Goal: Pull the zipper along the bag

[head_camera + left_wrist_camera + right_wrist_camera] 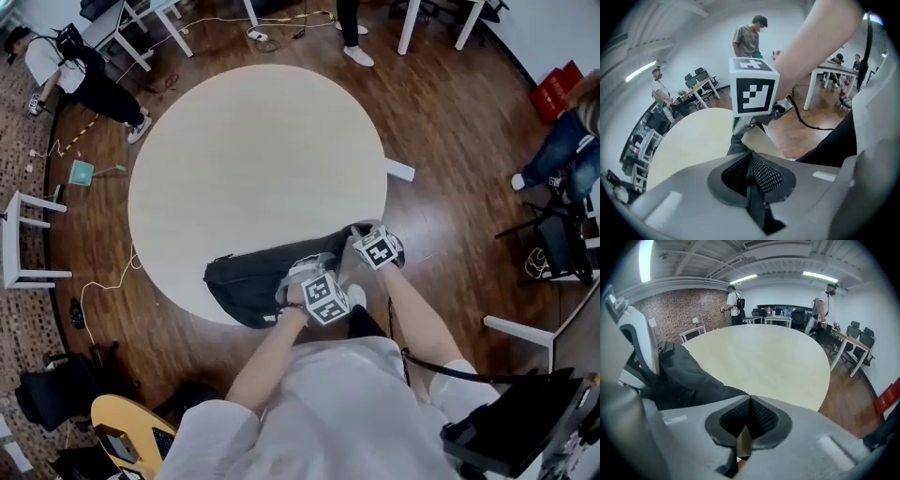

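A black bag (246,283) lies at the near edge of the round pale table (253,159). Both grippers rest on its right part, close together. My left gripper (300,274) has its jaws together (751,155) on a narrow black strip (757,206), which looks like the zipper's pull. My right gripper (362,232) is at the bag's right end; the left gripper view shows its tips (740,135) down on dark bag fabric. In its own view the jaws meet (750,400) with a small tan sliver (743,444) below them. The bag (689,380) spreads to the left there.
Wooden floor surrounds the table. White tables (28,234) and cables lie at the left, a red box (555,89) and chairs at the right. People stand or sit around the room's edges. A yellow object (131,431) lies near my feet.
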`<state>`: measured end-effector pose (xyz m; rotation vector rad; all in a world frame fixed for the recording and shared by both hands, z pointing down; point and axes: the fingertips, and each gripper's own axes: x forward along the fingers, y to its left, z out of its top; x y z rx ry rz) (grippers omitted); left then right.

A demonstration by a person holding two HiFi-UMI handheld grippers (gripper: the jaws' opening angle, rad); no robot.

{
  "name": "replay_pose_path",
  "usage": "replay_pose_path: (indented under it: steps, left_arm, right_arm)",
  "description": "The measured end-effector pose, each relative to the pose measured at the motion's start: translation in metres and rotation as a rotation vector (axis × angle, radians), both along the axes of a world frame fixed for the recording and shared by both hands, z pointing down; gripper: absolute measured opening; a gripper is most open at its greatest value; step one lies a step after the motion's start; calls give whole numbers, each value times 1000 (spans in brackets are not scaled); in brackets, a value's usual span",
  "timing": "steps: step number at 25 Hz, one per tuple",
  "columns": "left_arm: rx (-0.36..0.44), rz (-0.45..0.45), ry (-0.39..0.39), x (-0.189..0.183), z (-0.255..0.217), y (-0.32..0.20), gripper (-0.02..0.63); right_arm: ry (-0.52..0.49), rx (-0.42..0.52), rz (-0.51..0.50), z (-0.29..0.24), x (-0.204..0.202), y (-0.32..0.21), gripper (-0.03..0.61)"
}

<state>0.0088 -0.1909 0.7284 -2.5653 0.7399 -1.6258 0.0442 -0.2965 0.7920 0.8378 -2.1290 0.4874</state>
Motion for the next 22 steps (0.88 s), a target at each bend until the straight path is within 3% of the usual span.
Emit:
replay_pose_path:
  steps: [6, 12, 17, 22]
  left_arm:
    - [-37, -261, 260, -34, -25, 24, 37]
    - [-65, -389, 430, -53, -50, 25, 34]
    - [-49, -541, 486, -127, -68, 41, 34]
    - [18, -782, 455, -247, -69, 60, 32]
  right_arm:
    - [26, 9, -22, 5, 1, 5, -14]
    - [51, 11, -20, 4, -1, 1, -14]
    - [74, 18, -14, 7, 1, 0, -14]
    - [89, 10, -3, 8, 4, 0, -14]
